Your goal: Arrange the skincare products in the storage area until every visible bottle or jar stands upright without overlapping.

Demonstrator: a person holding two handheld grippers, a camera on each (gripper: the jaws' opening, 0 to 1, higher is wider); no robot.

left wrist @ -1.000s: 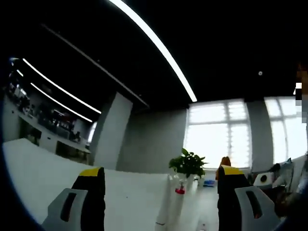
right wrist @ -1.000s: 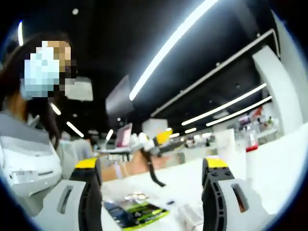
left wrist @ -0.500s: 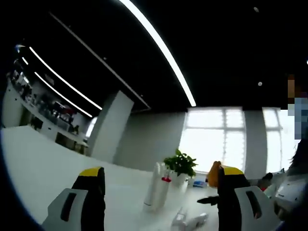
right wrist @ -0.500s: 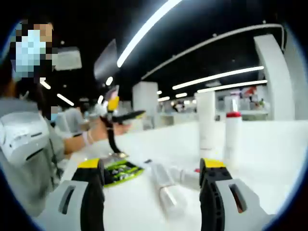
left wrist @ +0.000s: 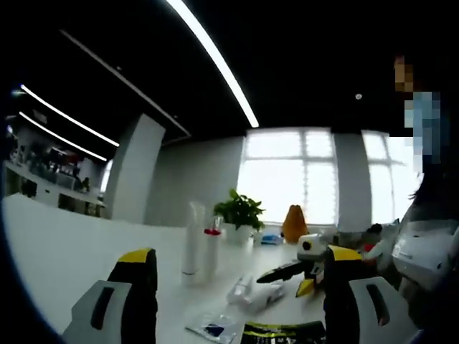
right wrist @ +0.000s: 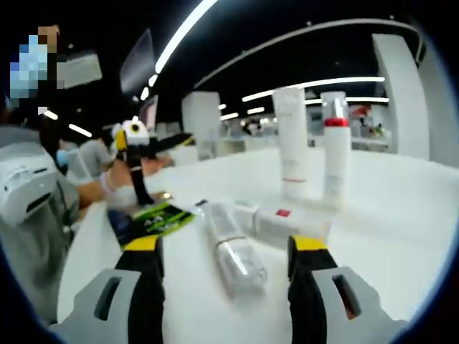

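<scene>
Right gripper [right wrist: 224, 287] wide open, empty, low over the table [right wrist: 401, 215]. Clear bottle [right wrist: 231, 249] lies flat just ahead between its jaws, long axis running away from it. Two bottles [right wrist: 292, 143] already upright beyond. Left gripper [left wrist: 240, 297] open, farther off.

Smooth white plastic tube [right wrist: 292, 136], clear glossy bottle [right wrist: 233, 251], matt white table [right wrist: 401, 208].
</scene>
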